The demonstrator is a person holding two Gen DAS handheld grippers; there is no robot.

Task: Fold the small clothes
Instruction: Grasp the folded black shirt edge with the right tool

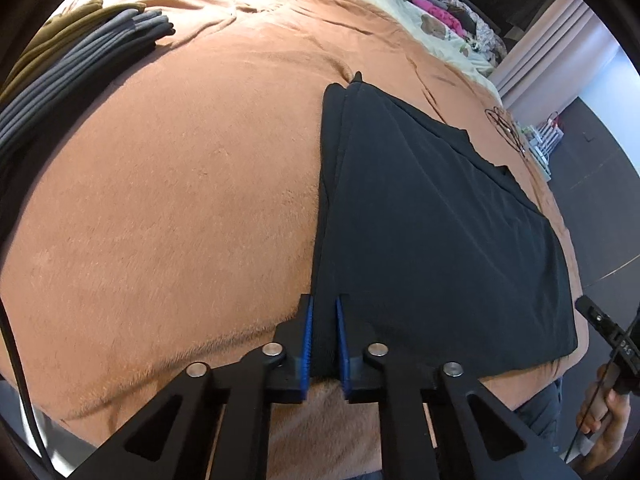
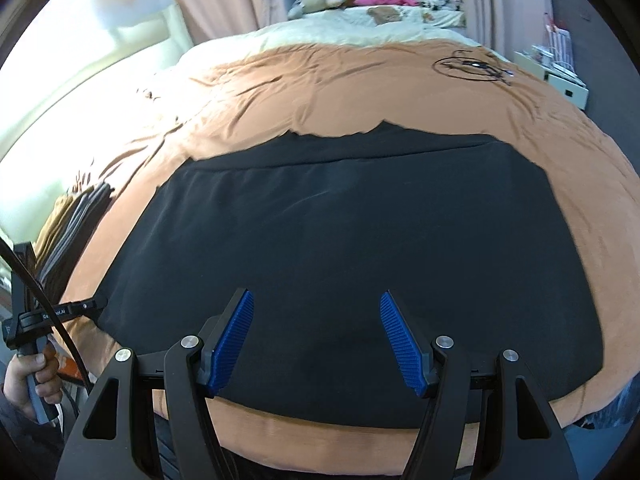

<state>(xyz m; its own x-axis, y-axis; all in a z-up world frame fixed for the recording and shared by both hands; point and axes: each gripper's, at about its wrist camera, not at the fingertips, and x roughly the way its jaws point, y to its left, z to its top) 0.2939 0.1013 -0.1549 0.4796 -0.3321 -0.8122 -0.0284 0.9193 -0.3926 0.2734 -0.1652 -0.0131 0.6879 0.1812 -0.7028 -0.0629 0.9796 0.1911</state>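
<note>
From the left wrist, the left gripper (image 1: 322, 344) has its fingers clamped on the near-left corner of the black garment (image 1: 432, 232), which lies flat near the bed's (image 1: 168, 208) front edge. From the right wrist, the right gripper (image 2: 316, 340) hovers over the garment's near edge with fingers wide apart (holding nothing), so a lift now could drag the cloth lopsided and undo its folded layers.

1. The left tongs (image 1: 322, 344) are built of matte black struts with triangular cut-outs, joined by round silver pivot pins.
2. Their fingers (image 1: 307, 342) carry ribbed blue pads on the inner faces.
3. The right tongs (image 2: 316, 344) are the same make: black linkage, silver pins, blue cross-hatched pads.
4. A thin black cable (image 2: 48, 304) runs past the left handle, which bears small white lettering, too blurred to read.
5. Both hands (image 2: 28, 376) are bare-skinned, the fingers wrapped around dark grips.
</note>
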